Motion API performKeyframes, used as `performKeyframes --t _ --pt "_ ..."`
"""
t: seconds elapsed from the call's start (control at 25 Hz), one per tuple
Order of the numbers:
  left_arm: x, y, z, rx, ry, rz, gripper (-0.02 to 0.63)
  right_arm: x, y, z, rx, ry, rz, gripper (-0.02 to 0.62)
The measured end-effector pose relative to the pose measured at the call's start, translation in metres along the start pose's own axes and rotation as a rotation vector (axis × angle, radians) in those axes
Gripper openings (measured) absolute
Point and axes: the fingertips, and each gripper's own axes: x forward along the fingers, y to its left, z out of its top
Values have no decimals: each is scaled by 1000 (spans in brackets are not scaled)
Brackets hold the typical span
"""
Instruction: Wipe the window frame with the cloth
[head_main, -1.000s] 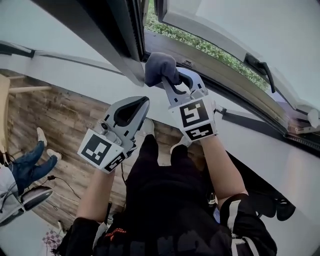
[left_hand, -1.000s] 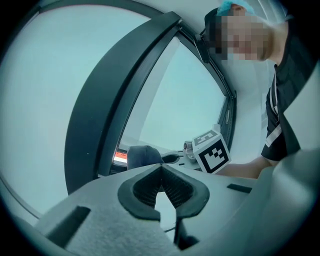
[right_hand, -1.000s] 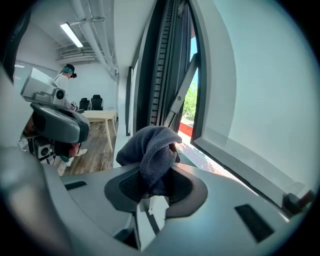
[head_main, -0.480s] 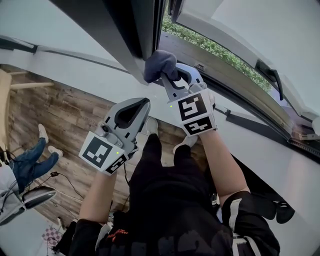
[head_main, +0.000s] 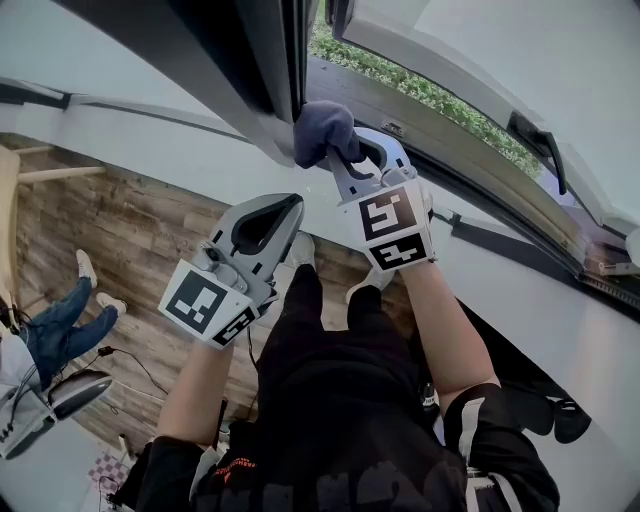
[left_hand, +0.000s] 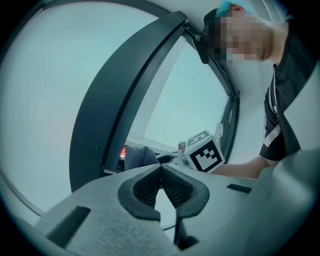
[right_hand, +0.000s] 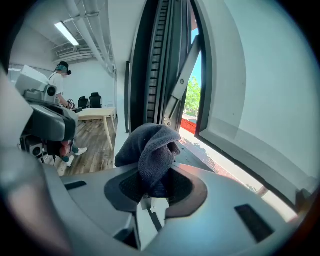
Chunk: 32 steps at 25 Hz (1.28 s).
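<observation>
My right gripper (head_main: 338, 158) pinched the cloth (head_main: 320, 128), touching the frame (head_main: 262, 70) at eleven o'clock; my left gripper (head_main: 288, 203), closed on nothing, sat farther off.

Legible text: none. Small orange print (head_main: 243, 466) on the person's dark garment (head_main: 340, 400), below the left gripper (head_main: 292, 203), possibly lettering, too blurred to read.

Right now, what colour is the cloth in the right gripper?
The cloth is dark blue-grey, seen best in the right gripper view.
</observation>
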Motion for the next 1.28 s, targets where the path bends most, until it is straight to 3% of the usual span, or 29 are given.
performKeyframes --t 1.28 --pt "71 -84 -4 51 65 -157 20 -86 -69 -69 145 23 -131 80"
